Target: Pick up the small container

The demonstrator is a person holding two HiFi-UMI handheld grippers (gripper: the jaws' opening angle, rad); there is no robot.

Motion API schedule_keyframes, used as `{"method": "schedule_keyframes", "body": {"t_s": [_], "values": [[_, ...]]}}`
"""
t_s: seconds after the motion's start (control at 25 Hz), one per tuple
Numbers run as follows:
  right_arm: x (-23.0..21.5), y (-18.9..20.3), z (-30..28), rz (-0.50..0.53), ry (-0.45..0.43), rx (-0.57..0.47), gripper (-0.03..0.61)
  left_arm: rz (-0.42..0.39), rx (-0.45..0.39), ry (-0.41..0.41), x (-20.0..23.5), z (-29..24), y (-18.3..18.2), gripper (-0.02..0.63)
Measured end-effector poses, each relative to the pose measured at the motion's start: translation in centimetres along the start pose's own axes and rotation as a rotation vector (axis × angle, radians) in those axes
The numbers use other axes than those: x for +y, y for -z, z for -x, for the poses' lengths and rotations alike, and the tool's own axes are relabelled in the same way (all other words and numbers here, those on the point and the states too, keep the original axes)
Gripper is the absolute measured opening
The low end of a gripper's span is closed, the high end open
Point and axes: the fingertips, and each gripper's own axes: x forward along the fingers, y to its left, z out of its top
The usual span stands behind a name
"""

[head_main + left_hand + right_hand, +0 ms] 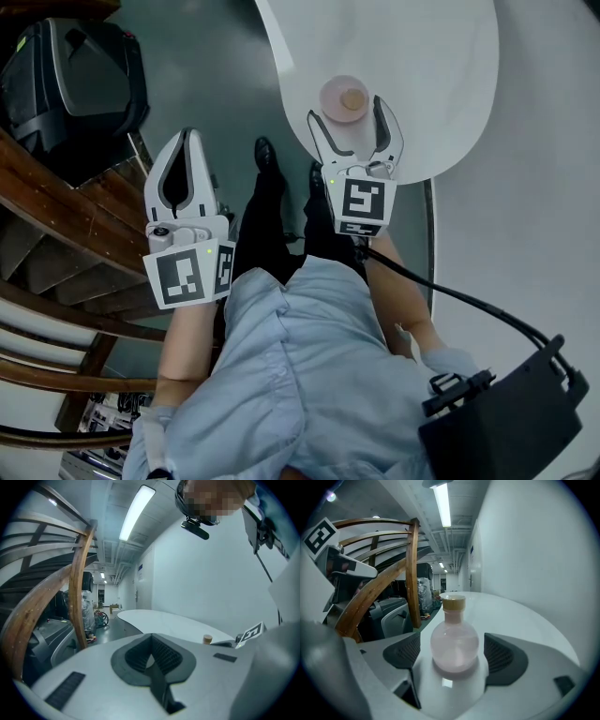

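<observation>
The small container is a round pink glass flask (345, 97) with a cork stopper, standing upright near the near edge of a white table (441, 84). My right gripper (348, 120) is open with the flask between its jaws. In the right gripper view the flask (454, 641) sits midway between the two dark pads (406, 650), with a gap on each side. My left gripper (186, 141) is shut on nothing and hangs over the floor left of the table. From the left gripper (152, 660) view only the flask's cork (207, 639) shows, far off on the table.
Curved wooden stair rails (56, 234) run along the left, close to the left gripper. A black case (75, 75) stands at top left. A black box (506, 422) with a cable hangs at the person's right hip. The table's rim (309, 150) curves under the right gripper.
</observation>
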Motion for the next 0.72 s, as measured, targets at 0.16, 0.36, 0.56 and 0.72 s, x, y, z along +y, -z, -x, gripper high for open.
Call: {"method": "schedule_keyframes", "body": {"t_s": [0.16, 0.36, 0.56, 0.72], "values": [[0.0, 0.2, -0.8, -0.001, 0.003, 0.040, 0.403, 0.003, 0.007, -0.002, 0.3, -0.2, 0.1, 0.000], [0.0, 0.4, -1.5, 0.000, 0.008, 0.070, 0.403, 0.009, 0.006, -0.003, 0.7, -0.4, 0.1, 0.000], [-0.2, 0.3, -2.4, 0.002, 0.014, 0.096, 0.403, 0.014, 0.015, 0.001, 1.1, -1.2, -0.1, 0.000], [-0.5, -0.2, -3.1, 0.003, 0.019, 0.115, 0.403, 0.020, 0.017, -0.001, 1.6, -1.7, -0.4, 0.000]]}}
